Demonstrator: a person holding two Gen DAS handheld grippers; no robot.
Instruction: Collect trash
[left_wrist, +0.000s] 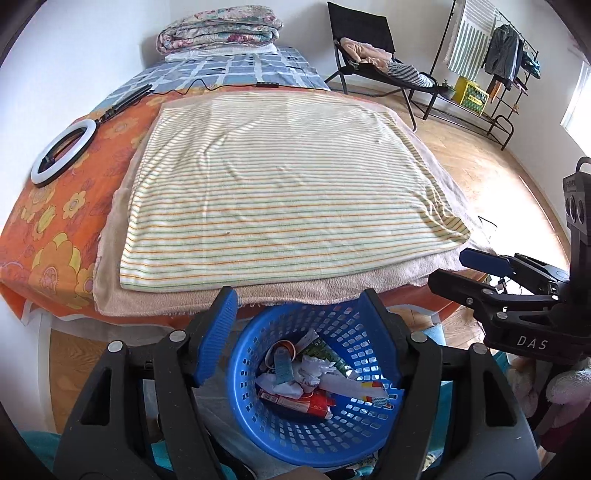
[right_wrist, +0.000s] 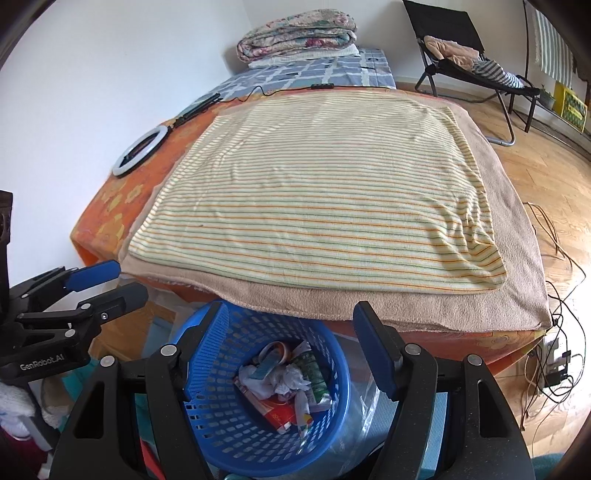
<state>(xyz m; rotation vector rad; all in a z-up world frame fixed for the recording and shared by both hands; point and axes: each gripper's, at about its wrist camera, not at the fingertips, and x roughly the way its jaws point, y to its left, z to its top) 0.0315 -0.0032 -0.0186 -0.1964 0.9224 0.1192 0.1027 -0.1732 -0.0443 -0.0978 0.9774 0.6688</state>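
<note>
A blue plastic basket (left_wrist: 354, 428) stands on the floor at the foot of the bed and holds trash (left_wrist: 314, 376): crumpled white paper, a red carton, a green wrapper, a cup. It also shows in the right wrist view (right_wrist: 225, 424), with the trash (right_wrist: 288, 384) inside. My left gripper (left_wrist: 299, 336) is open and empty, hovering above the basket. My right gripper (right_wrist: 291, 347) is open and empty above the same basket. Each gripper shows in the other's view: the right (left_wrist: 476, 266) and the left (right_wrist: 107, 280).
The bed carries a striped towel (left_wrist: 280, 192) over a beige blanket (left_wrist: 236, 299) and an orange floral sheet (left_wrist: 48, 236). A ring light (left_wrist: 62, 153) lies at the bed's left. A black chair (left_wrist: 373, 55), a clothes rack (left_wrist: 495, 59) and cables (right_wrist: 554, 354) stand on the wooden floor.
</note>
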